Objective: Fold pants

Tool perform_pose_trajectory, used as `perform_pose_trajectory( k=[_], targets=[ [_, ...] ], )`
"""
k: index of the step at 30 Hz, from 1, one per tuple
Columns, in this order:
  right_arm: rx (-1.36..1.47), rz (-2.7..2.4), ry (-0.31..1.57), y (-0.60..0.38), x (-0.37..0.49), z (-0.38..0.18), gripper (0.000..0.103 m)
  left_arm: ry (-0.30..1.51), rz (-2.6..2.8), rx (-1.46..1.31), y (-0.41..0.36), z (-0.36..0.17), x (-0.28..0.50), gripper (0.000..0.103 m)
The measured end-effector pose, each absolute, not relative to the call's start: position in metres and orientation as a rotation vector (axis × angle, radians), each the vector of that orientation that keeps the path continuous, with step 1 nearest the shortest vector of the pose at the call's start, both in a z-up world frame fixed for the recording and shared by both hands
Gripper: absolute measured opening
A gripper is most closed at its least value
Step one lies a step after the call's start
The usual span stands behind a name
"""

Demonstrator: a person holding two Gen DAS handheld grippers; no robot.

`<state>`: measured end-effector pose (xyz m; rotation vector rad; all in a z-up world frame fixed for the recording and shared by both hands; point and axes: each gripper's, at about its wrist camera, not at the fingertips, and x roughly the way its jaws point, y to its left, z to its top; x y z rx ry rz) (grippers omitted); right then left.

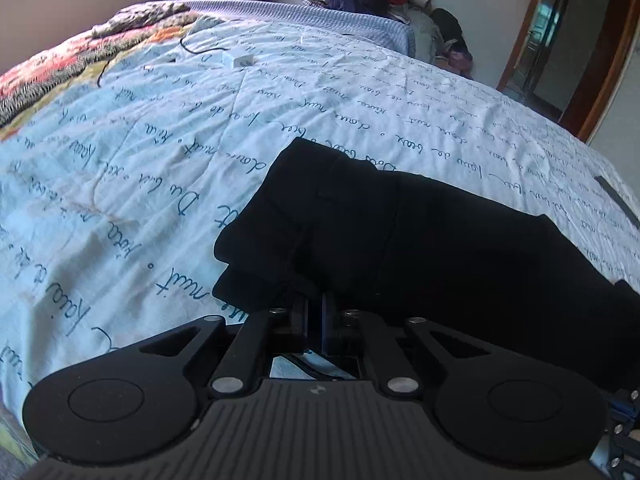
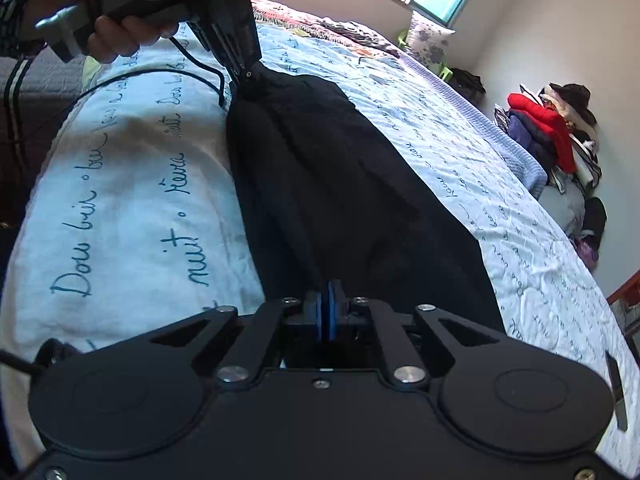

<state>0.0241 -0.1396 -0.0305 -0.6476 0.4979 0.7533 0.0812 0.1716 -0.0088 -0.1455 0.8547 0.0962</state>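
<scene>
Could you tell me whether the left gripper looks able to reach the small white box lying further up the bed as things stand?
Probably not yet: the left gripper is shut on the black pants, though only bare bedspread lies before the white box.

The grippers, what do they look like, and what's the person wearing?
Each gripper is black, with two round discs, silver bolts and blue pads. The left gripper has a grey handle and a black cable trailing from it. The hand on it comes out of a dark sleeve with a pale pattern.
</scene>
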Motion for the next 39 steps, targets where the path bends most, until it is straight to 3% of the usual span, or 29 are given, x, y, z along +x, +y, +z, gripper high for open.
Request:
perform_pose_trajectory(
  k=[2,4,5,8,10,13,17,20,25,28,31,33,39],
  targets=[
    [-0.621,0.749,0.505,-0.142,0.024,-0.033,0.003,0.866,0.11,-0.145,0.172,-0.008,0.081,0.013],
    [-0.611,0.737,0.524,-0.14,0.02,-0.041,0.003,0.88,0.129,-0.143,0.172,-0.006,0.079,0.03],
    [-0.617,0.716,0.503,-0.138,0.015,-0.044,0.004,0.875,0.15,-0.134,0.171,-0.003,0.076,0.032],
    [-0.586,0.684,0.489,-0.152,-0.011,-0.037,0.006,0.792,0.242,-0.039,0.157,0.014,0.058,0.046],
    [-0.501,0.626,0.478,-0.174,-0.023,-0.025,0.006,0.71,0.278,0.023,0.143,0.03,0.046,0.064],
    [-0.409,0.477,0.523,-0.214,-0.026,-0.023,0.006,0.644,0.198,0.064,0.112,0.045,0.037,0.078],
    [-0.339,0.332,0.707,-0.254,-0.023,-0.048,0.007,0.736,-0.149,0.064,0.044,0.038,0.045,0.078],
    [-0.255,0.326,0.685,-0.271,-0.038,-0.041,0.007,0.765,-0.36,0.148,-0.013,0.024,0.043,0.076],
    [-0.065,0.129,0.617,-0.326,-0.037,-0.023,0.009,0.643,-0.568,0.414,-0.09,-0.004,0.017,0.076],
    [0.077,0.013,0.602,-0.367,-0.024,-0.022,0.015,0.628,-0.622,0.498,-0.114,-0.024,0.012,0.076],
    [0.233,-0.083,0.592,-0.402,-0.013,-0.03,0.029,0.642,-0.628,0.554,-0.13,-0.039,0.016,0.076],
    [0.336,-0.147,0.582,-0.423,-0.009,-0.037,0.046,0.636,-0.621,0.591,-0.137,-0.046,0.017,0.077],
    [0.631,-0.125,0.548,-0.461,0.007,-0.061,0.048,0.589,-0.583,0.608,-0.146,-0.055,0.024,0.079]
  ],
)
